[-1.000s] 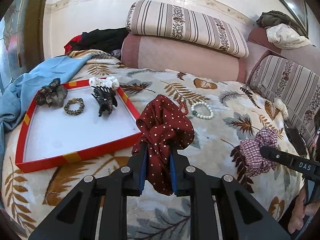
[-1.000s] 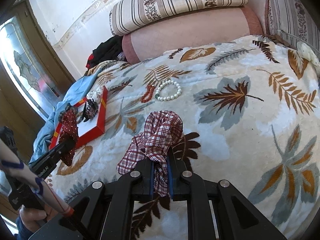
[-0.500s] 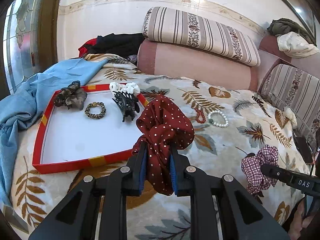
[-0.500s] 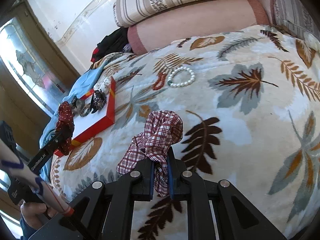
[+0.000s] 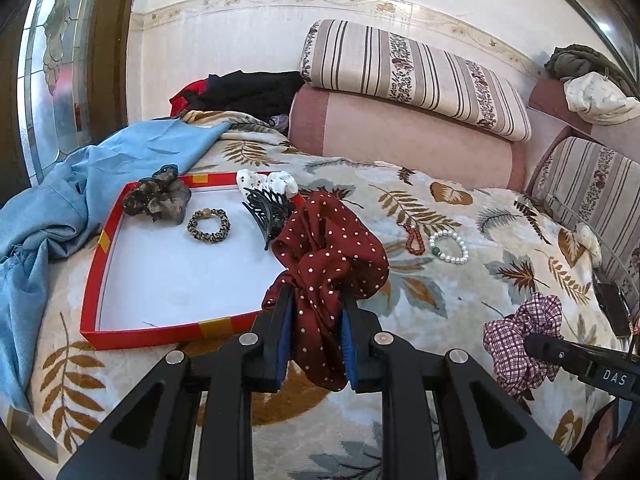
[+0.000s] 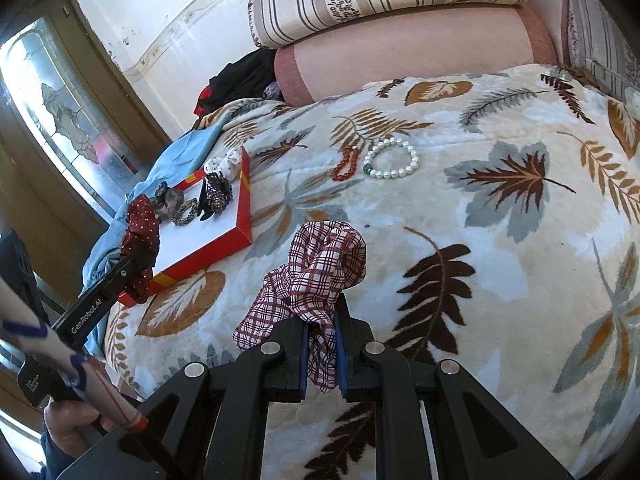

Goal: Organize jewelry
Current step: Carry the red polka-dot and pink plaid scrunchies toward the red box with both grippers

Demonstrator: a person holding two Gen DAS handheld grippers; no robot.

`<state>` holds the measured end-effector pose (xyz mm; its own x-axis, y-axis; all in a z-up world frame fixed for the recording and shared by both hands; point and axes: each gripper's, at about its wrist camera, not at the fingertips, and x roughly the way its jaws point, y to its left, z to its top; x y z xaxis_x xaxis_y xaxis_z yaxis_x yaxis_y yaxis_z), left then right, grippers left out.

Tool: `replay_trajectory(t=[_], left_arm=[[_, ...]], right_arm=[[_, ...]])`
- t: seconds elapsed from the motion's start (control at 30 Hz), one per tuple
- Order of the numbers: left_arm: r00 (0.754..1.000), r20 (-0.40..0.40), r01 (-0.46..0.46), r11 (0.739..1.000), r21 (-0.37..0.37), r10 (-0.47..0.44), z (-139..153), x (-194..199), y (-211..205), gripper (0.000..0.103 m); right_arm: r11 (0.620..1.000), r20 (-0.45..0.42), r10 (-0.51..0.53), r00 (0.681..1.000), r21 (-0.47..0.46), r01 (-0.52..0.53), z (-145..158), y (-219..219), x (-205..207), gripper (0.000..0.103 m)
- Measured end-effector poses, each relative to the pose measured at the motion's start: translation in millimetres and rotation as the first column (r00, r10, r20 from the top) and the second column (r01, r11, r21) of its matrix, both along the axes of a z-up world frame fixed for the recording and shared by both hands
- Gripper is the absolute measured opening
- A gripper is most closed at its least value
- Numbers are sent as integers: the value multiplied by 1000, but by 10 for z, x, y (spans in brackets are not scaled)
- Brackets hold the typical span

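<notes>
Jaws of my left gripper (image 5: 316, 316) pinching red dotted scrunchie (image 5: 328, 248) that hides black claw clip (image 5: 266, 210), right gripper (image 6: 322, 328) clamping plaid scrunchie (image 6: 320, 268), its tail tucked between pads.

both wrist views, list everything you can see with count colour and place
tray: 1, red rim, white floor, on blanket
grey scrunchie: 1, in tray
beaded bracelet: 1, gold-black, in tray
claw clip: 1, black, in tray
white scrunchie: 1, at tray's far rim
red bracelet: 1, on blanket
pearl bracelet: 1, white, beside red bracelet
blanket: 1, leaf-patterned
blue cloth: 1, beside tray
left gripper: shut on dotted red scrunchie
right gripper: shut on plaid scrunchie
</notes>
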<state>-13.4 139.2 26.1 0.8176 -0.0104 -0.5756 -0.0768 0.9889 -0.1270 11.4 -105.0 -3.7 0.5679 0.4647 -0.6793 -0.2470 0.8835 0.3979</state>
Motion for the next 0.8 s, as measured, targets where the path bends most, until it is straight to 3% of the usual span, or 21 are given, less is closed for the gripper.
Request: replay_trajectory(t=[0.8], left_arm=[[1000, -5, -26, 1000, 13, 26, -9, -3, 38, 24]], right_arm=[[995, 26, 101, 995, 1, -101, 178, 435, 40, 14]])
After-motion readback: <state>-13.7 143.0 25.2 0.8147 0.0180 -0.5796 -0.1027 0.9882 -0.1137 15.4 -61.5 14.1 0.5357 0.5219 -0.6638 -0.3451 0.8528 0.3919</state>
